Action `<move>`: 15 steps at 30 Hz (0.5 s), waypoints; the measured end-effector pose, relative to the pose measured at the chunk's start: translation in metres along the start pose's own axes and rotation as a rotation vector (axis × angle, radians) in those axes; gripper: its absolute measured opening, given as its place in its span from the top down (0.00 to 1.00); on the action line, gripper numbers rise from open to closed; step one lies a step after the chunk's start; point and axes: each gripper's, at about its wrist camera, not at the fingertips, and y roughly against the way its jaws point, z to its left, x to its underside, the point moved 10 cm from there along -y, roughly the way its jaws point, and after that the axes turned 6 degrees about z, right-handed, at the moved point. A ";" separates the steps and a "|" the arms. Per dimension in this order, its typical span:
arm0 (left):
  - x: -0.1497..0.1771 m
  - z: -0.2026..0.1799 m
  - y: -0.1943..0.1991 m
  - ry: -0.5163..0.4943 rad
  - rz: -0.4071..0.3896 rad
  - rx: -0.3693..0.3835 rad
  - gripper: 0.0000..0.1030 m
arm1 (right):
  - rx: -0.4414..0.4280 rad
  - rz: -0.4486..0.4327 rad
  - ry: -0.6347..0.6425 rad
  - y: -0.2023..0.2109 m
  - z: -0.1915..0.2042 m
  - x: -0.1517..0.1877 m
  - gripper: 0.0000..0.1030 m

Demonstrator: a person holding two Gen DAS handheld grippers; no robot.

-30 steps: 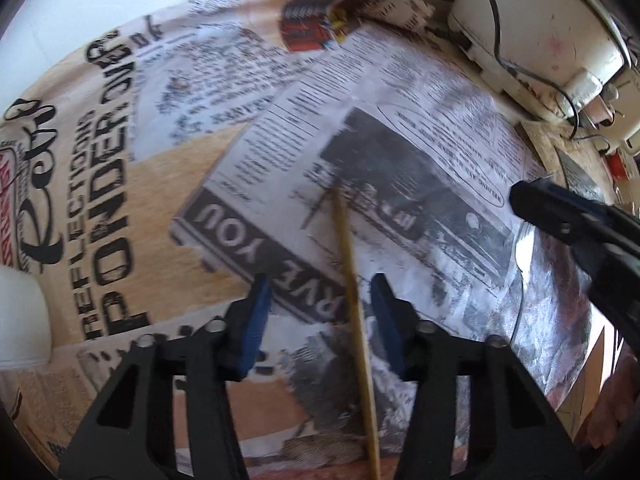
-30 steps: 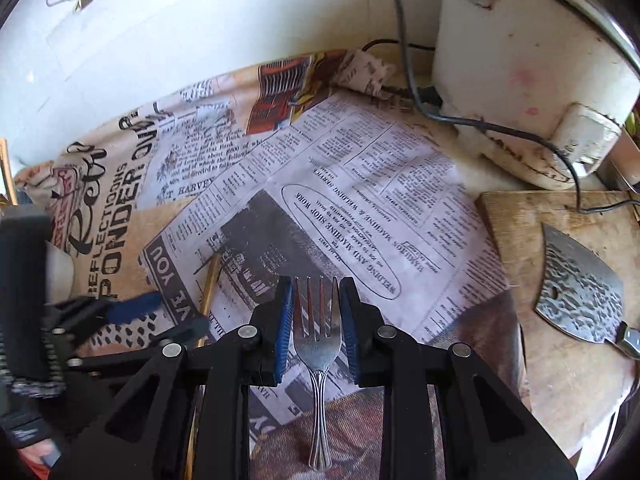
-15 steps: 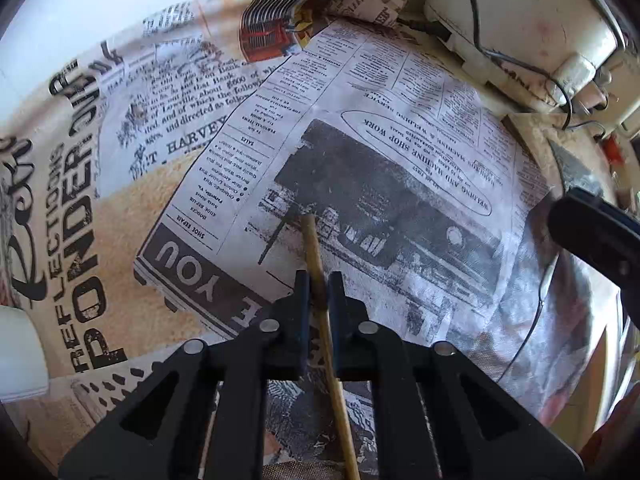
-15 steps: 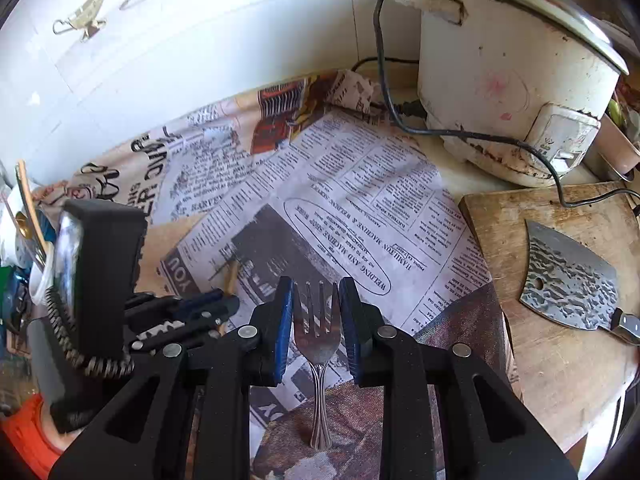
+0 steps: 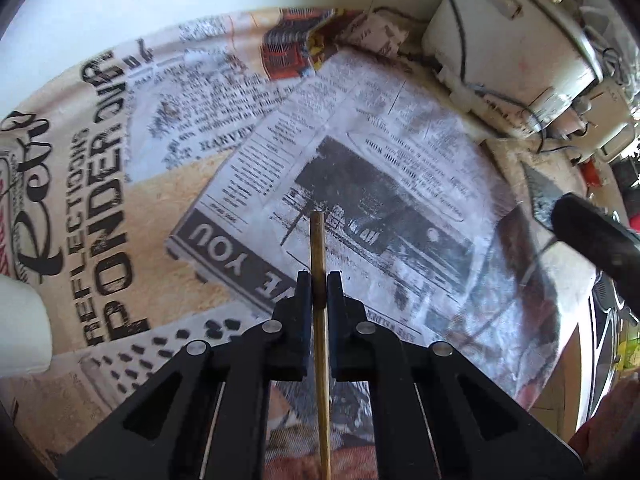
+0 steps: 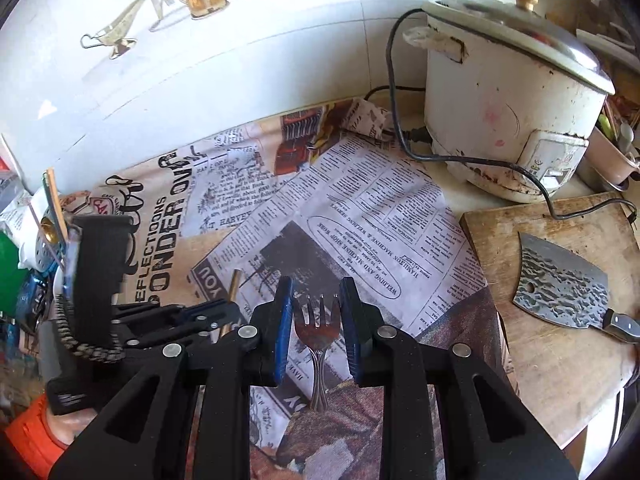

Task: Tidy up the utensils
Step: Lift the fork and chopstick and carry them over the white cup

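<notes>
A thin wooden chopstick (image 5: 318, 240) is pinched between the black jaws of my left gripper (image 5: 319, 280), which is shut on it; the stick runs back under the gripper and pokes out ahead, above the newspaper-print cloth (image 5: 120, 208). In the right wrist view a metal fork (image 6: 318, 330) is held tines forward in my right gripper (image 6: 317, 286), its blue pads pressing on the fork's head. The left gripper (image 6: 226, 307) with the chopstick (image 6: 235, 284) shows just left of the right one. Both utensils hang off the cloth.
A white rice cooker (image 6: 512, 92) with a black cord (image 6: 480, 160) stands at the back right. A wooden cutting board (image 6: 560, 368) on the right bears a cleaver (image 6: 560, 292). A white cup (image 5: 20, 328) sits at the left edge, with clutter (image 6: 12, 264) beyond it.
The left jaws closed onto the chopstick, then lifted it off the cloth. The right gripper rose too, still holding the fork.
</notes>
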 end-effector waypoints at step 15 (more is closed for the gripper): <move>0.030 0.021 0.107 0.076 -0.217 0.032 0.95 | -0.030 -0.052 0.083 0.032 0.050 0.003 0.80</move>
